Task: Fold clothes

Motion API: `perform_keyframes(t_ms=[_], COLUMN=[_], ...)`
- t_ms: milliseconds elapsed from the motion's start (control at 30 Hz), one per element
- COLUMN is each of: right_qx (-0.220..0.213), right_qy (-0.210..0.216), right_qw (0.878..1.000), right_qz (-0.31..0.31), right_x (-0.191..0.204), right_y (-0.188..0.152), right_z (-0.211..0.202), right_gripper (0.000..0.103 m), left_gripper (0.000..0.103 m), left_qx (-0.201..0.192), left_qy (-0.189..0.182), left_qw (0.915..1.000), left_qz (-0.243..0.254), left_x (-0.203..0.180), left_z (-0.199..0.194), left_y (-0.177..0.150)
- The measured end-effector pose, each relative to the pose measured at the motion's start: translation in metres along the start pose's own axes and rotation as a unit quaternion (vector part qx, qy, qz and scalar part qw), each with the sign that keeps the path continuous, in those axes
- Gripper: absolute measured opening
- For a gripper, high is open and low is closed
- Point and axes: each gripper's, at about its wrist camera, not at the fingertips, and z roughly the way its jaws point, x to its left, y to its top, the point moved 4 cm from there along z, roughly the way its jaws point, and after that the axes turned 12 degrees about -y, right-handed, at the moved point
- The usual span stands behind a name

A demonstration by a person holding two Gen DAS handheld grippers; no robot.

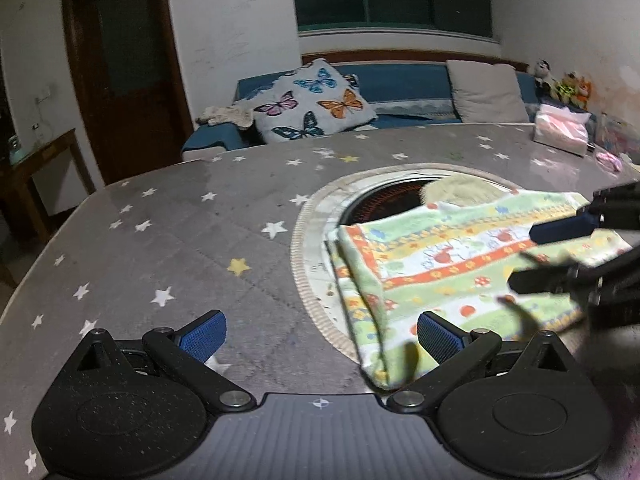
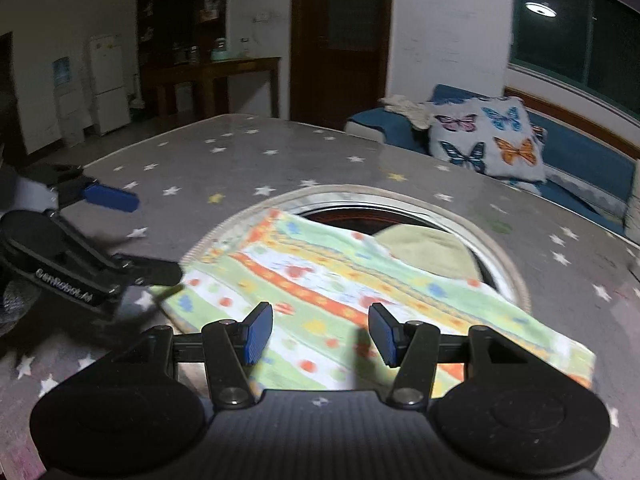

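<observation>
A small towel-like cloth (image 1: 460, 264) (image 2: 352, 292), folded flat, is printed with green, yellow, orange and white bands dotted with little red and blue figures. It lies on the star-patterned table, partly covering a round recessed opening. Its edges look doubled along one side.

I see a cloth (image 2: 320, 292) striped green, orange, yellow and white with small red motifs. The counter (image 1: 180, 240) is grey, scattered with white and yellow stars. My hand-held gripper (image 2: 320, 334) has blue pads (image 2: 258, 332) on black arms.
</observation>
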Motion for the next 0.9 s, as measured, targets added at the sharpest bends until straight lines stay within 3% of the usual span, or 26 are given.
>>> perform_keyframes(t_ms=[233,433,567,900], right_qx=[0.015,0.005,0.021,0.022], right_qy=[0.008,0.002,-0.009,-0.004], right_qw=[0.999,1.000,0.999,0.999], right_qz=[-0.038,-0.012,0.028,0.025], right_x=[0.024,0.006,-0.014,-0.020], right_y=[-0.008,0.005,0.003,-0.002], right_z=[0.012,0.006,0.017,0.013], right_gripper=[0.052,0.052,0.052,0.053], left_gripper=[0.103,0.103,0.103,0.100], left_qx=[-0.001,-0.007,-0.002,0.037], left_qy=[-0.005,-0.010,-0.006,0.016], left_qw=[0.9997,0.9993,0.9992,0.9988], left_qz=[-0.026,-0.036,-0.039,-0.029], left_x=[0.005,0.006,0.006,0.008], left_z=[0.004,0.012,0.027,0.065], left_y=[0.005,0.019,0.026,0.022])
